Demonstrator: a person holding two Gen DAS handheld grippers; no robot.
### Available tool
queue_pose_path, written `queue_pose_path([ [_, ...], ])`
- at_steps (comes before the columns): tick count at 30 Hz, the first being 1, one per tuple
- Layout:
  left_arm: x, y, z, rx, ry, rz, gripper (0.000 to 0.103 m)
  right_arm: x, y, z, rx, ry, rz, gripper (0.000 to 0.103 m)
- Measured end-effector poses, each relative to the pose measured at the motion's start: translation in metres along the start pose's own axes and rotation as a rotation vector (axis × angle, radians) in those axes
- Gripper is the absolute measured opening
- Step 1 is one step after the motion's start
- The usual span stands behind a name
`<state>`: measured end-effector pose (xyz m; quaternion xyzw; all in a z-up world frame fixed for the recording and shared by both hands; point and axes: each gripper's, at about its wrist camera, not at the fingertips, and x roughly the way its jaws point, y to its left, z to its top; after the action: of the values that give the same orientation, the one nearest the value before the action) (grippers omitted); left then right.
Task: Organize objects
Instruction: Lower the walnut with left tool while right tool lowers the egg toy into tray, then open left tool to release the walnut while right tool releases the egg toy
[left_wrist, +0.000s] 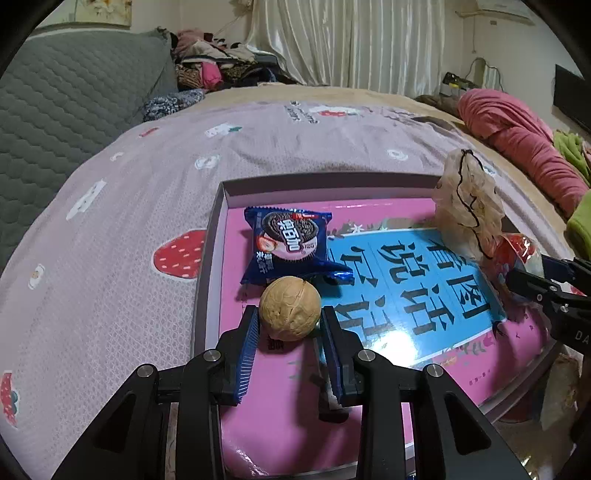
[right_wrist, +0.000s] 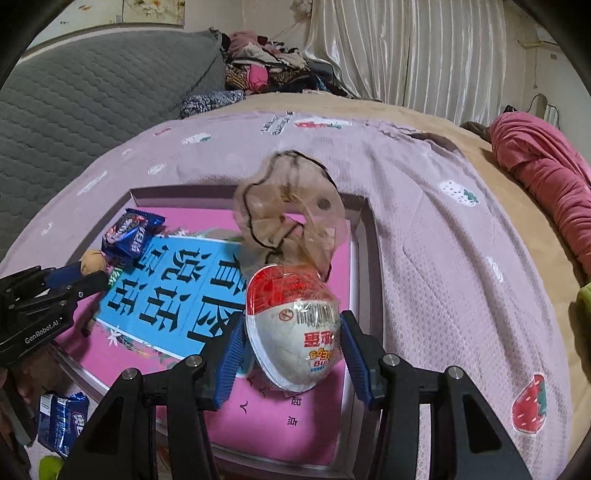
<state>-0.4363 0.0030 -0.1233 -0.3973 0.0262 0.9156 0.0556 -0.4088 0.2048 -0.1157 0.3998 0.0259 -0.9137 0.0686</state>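
A shallow pink box (left_wrist: 221, 206) with blue Chinese lettering lies on the bed. In the left wrist view my left gripper (left_wrist: 290, 317) is shut on a tan walnut (left_wrist: 290, 308), held low over the box's left part. A blue Oreo packet (left_wrist: 290, 243) lies in the box just beyond it. In the right wrist view my right gripper (right_wrist: 293, 343) holds a red-and-white toy egg (right_wrist: 295, 328) wrapped in crinkled clear film (right_wrist: 291, 210), over the box's right part (right_wrist: 364, 236). The walnut (right_wrist: 92, 261) and Oreo packet (right_wrist: 129, 232) show at left there.
The box rests on a lilac strawberry-print bedspread (left_wrist: 129, 206). A grey quilted headboard (left_wrist: 74, 96) is at left, piled clothes (left_wrist: 218, 62) behind, a pink blanket (left_wrist: 517, 136) at right. A second blue snack packet (right_wrist: 62, 421) lies near the box's near-left corner.
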Motion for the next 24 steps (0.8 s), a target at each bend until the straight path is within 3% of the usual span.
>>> queue_pose_path([
  [11,0.0065,0.0000,-0.0012,-0.004,0.023,-0.004,0.036,0.0004,0.0015,-0.0004,-0.004,0.002,-0.006,0.052],
  [14,0.0063,-0.0016,-0.0017,-0.003,0.023,-0.006,0.045,0.0004,0.0007,-0.0006,0.006,0.004,0.005,0.052],
  [24,0.0012,-0.0072,-0.0046,0.018,0.016,0.001,0.059,-0.0018,0.0024,0.0008,0.008,0.008,0.020,0.052],
])
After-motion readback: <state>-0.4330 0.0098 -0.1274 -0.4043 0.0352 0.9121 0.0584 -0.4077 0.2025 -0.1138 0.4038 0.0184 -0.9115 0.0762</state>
